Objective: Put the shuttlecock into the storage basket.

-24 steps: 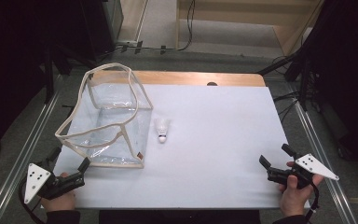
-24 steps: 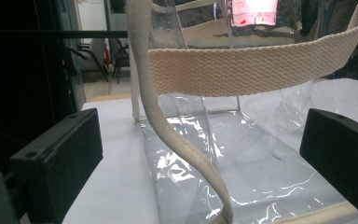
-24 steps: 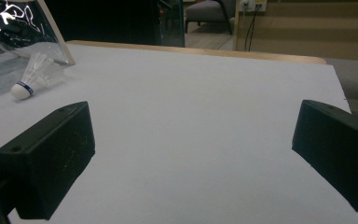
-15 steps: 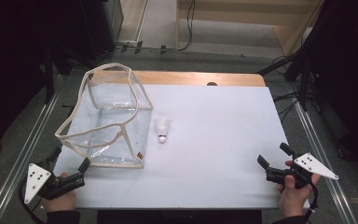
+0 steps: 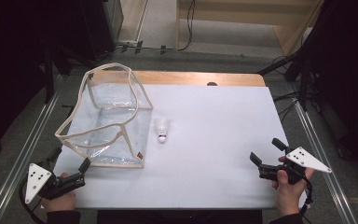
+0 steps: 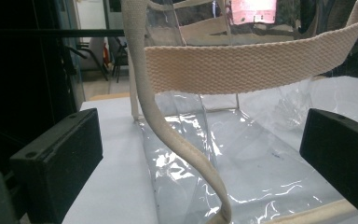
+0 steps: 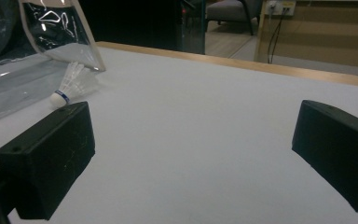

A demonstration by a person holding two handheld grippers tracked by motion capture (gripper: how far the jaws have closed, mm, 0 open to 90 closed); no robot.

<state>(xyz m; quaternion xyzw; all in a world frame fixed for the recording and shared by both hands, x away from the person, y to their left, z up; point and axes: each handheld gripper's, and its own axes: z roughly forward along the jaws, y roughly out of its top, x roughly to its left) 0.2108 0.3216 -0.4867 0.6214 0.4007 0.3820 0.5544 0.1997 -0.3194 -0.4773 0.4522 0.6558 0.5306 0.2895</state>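
A clear plastic bag (image 5: 105, 123) with cream webbing trim stands open at the left of the white table (image 5: 214, 140), and a shuttlecock (image 5: 162, 129) lies just beside its right wall, apart from it as far as the high view tells. The left gripper (image 5: 67, 161) sits at the bag's near left corner with its 2 fingers (image 6: 58, 165) spread wide and grasping nothing; in the left gripper view the bag's webbing rim (image 6: 242, 65) crosses right in front of them, so this hand is much the nearer to the bag. The right gripper (image 5: 266, 151) rests near the table's right front edge, its fingers (image 7: 46, 163) likewise released and empty, well apart from the shuttlecock. From that gripper the shuttlecock (image 7: 70, 86) lies ahead and to the left, its long axis running roughly front to back on the table, cork end toward the person (the feathers point away). Judging from this, the right hand would reach left and forward for the cork while the left steadies the bag's rim.
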